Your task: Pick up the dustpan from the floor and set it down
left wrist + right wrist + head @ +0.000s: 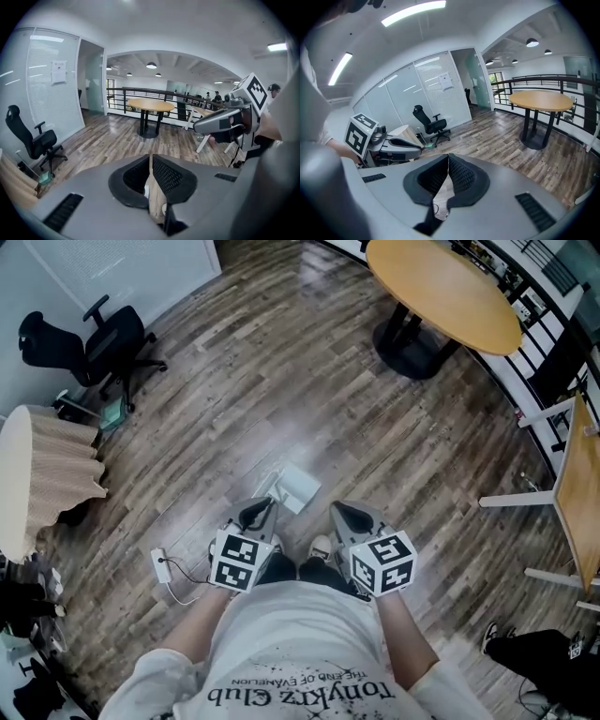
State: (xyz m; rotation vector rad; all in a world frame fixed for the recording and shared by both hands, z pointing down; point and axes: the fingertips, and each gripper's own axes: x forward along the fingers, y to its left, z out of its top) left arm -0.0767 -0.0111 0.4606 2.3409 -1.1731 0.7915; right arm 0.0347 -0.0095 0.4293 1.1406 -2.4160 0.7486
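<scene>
A white dustpan lies flat on the wooden floor just ahead of both grippers in the head view, its thin handle pointing toward my left gripper. That gripper hangs above the floor with its tips met and nothing between them; the left gripper view shows its black pads touching at the front. My right gripper is level beside it, also shut and empty, its pads closed in the right gripper view. Neither gripper touches the dustpan.
A round wooden table on a black pedestal stands far right, a black office chair far left. A cloth-draped round table is at the left edge, a desk at the right. A white adapter with cable lies on the floor.
</scene>
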